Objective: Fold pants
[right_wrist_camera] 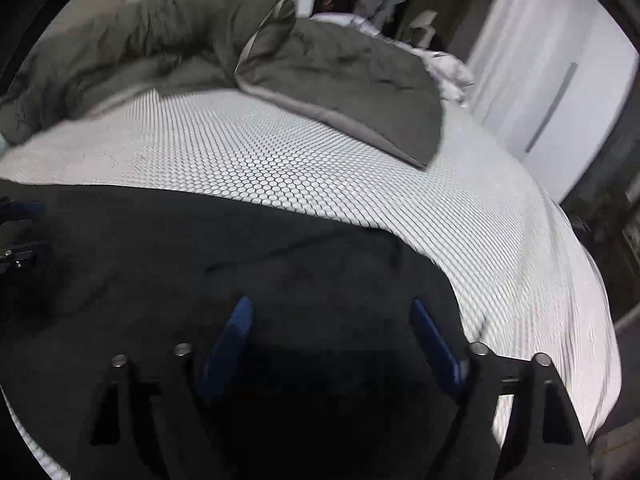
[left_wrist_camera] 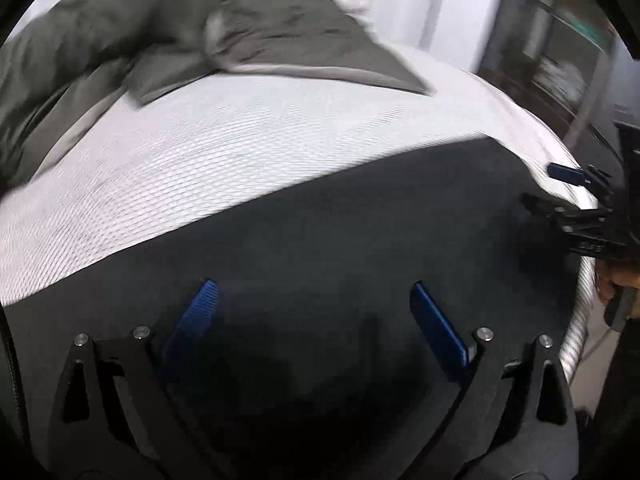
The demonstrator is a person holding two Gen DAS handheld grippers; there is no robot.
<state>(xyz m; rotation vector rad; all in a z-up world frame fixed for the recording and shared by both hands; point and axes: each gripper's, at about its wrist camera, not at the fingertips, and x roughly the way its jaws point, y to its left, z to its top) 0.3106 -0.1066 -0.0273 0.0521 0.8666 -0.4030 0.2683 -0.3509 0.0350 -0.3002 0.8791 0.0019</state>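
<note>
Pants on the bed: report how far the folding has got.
Done: the black pants lie flat on the white bedcover, with straight edges; how many folds they hold I cannot tell. In hand: nothing; the left gripper and right gripper are open above the cloth. Left: probably another fold, if more are wanted.

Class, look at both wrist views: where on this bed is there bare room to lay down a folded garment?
The bare mattress cover is free between the dark pants in front and the grey duvet behind, and on towards the right edge. The far left is crowded with bunched duvet.
</note>
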